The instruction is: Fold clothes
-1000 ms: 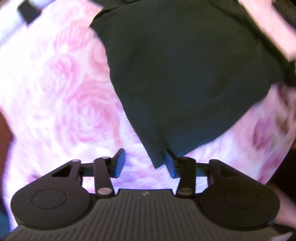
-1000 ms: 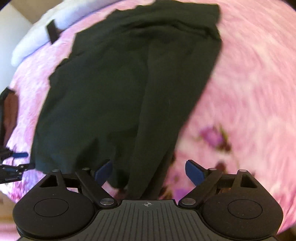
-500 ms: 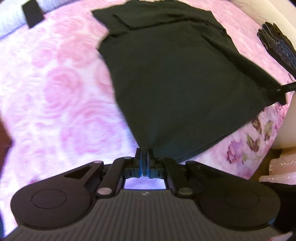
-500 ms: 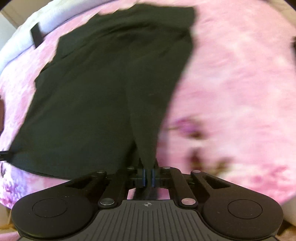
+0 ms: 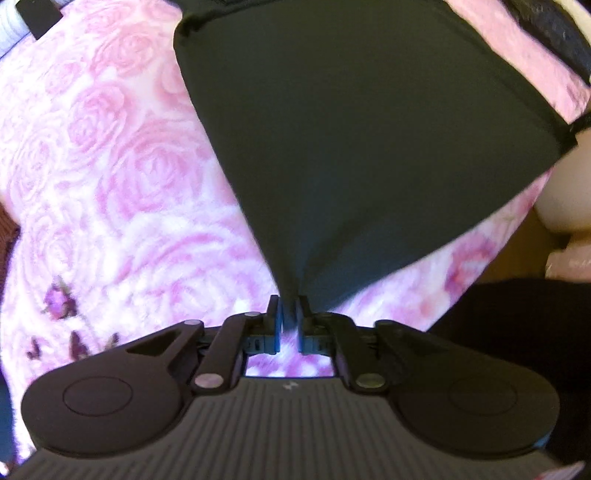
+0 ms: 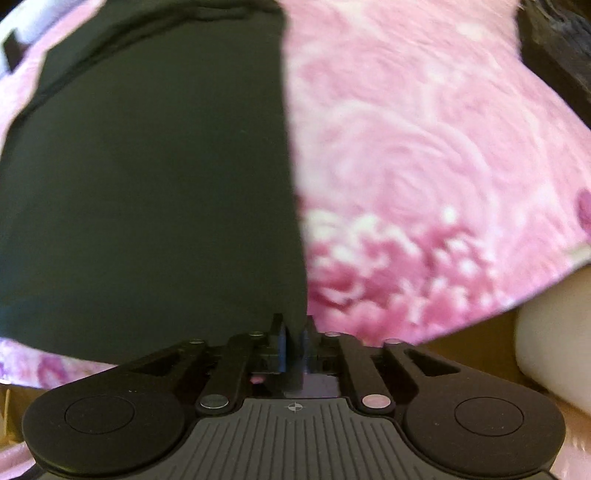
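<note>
The dark green, smooth-knit garment lies spread across the pink rose-patterned plush blanket, its near hem drawn toward both tools. In the right wrist view the same garment shows one long straight side edge and a doubled strip along its far end, which suggests a side fold may already lie in place; the pictures do not settle that, and no compact folded stack is visible, so the folding is judged incomplete. The left gripper has its jaws nearly closed, pinching one near corner of the garment, the cloth rising to a taut point at the pads. The right gripper is likewise closed to a narrow gap on the other near corner, fabric passing down between the fingers. Both tools sit low at the blanket's near edge, pointing forward along the cloth. A small black rectangular object lies on the blanket's far side, apart from the garment; its nature cannot be told.
</note>
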`<state>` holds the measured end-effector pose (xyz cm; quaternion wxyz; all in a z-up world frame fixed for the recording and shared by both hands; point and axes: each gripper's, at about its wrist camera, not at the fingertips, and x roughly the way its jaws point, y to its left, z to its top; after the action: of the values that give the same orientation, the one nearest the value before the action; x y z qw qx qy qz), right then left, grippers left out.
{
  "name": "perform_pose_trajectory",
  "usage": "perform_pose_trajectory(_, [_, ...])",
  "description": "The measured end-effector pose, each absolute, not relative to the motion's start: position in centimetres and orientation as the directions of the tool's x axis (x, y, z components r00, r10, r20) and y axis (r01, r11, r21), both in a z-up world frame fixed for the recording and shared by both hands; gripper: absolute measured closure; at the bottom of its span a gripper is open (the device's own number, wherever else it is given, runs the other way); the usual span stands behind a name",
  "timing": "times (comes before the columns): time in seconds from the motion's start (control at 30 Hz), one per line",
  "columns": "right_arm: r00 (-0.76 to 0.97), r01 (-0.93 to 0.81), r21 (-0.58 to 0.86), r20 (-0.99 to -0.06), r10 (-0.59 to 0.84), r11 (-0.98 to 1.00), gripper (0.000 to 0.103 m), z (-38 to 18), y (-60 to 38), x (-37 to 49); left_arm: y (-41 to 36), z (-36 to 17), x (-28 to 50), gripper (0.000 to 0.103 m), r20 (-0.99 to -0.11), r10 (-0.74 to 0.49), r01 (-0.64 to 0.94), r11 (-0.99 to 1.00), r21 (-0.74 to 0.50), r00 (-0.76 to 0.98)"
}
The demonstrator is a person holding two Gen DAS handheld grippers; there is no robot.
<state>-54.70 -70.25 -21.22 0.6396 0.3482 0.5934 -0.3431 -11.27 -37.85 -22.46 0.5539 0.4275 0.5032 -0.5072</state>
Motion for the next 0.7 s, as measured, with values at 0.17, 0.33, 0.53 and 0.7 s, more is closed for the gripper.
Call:
perform_pose_trajectory(0.17, [0.006, 0.795, -0.099, -0.985, -0.171, 0.599, 0.089, -17.4, -70.8, -50.7, -37.1, -20.7, -9.3, 0.087, -0.987, -0.150, 0.989, 0.145, 0.027, 0.049])
perform_pose_trajectory(0.33, [0.091, 0.658, -0.189, -0.941, -0.326, 0.729, 0.089, -14.4, -70.9, -42.3, -39.1, -18.8, -6.5, 0.087, -0.965, -0.250, 0.986, 0.162, 0.038, 0.079])
perform_pose_trajectory(0.53, [0.318, 0.385, -0.343, -0.822, -0.472, 0.857, 0.089, -16.5, -70.5, -26.7, -41.1, -18.5, -4.9, 0.087, -0.951, -0.294, 0.985, 0.168, 0.044, 0.092])
perform_pose_trajectory(0.7, [0.418, 0.210, -0.308, -0.830, -0.369, 0.928, 0.089, -20.9, -72.1, -18.3, -41.4, -20.1, -5.1, 0.086, -0.965, -0.241, 0.978, 0.201, 0.058, 0.107])
